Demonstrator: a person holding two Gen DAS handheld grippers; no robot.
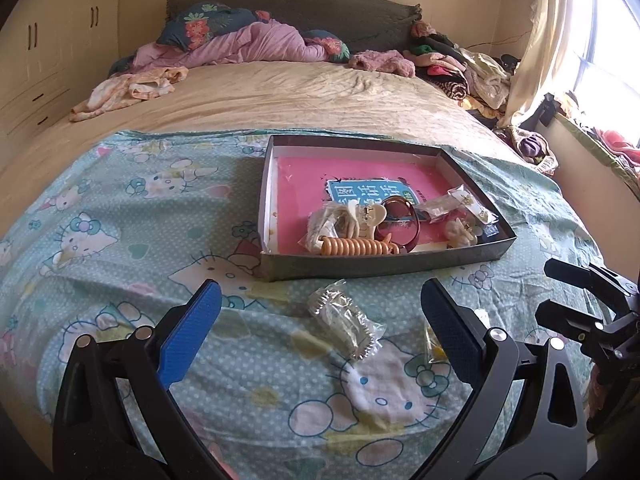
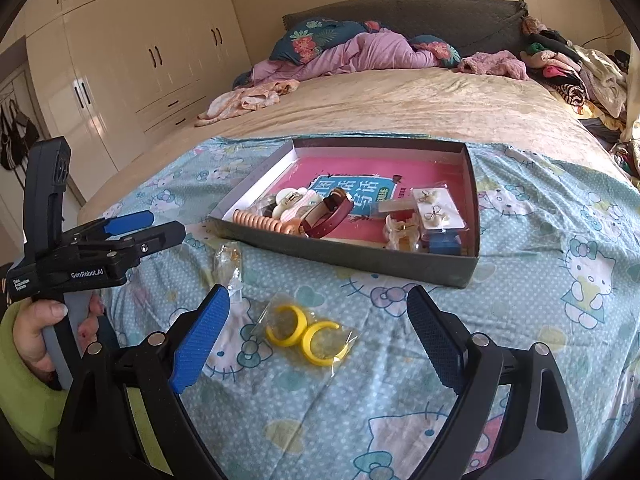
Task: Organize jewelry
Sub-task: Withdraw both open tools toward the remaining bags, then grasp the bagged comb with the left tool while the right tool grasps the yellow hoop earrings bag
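Blue-padded fingers (image 2: 200, 340) of the right gripper (image 2: 316, 334) up front, spread wide, gripping nothing, hovering right over the bagged pair of yellow hoop earrings (image 2: 306, 332) on the Hello Kitty sheet (image 2: 560, 264). Same story for the left gripper (image 1: 320, 328): wide open, empty, with the clear packet of silvery jewelry (image 1: 344, 322) lying on the sheet between its fingers (hard to say what exactly is inside, too crinkly).

Further out, just beyond both packets: the shallow grey box (image 2: 348, 258) with a pink book or card as its floor.

Already in the box, as far as countable:
- 1 peach spiral hair tie (image 2: 264, 222)
- 1 dark red bracelet (image 2: 328, 212)
- 1 cream claw clip (image 2: 402, 232)
- 1 card of earrings (image 2: 436, 208) (looks like two pairs on it)
- 1 small blue box (image 2: 444, 244)
- a few whitish bits and packets bunched by the bracelet, count not clear

Still out on the sheet: 2 packets, the yellow hoops and the silvery one.

So probably most of the way done, judging by the pile inside versus what's left. Two drops into the box and that should be about it.
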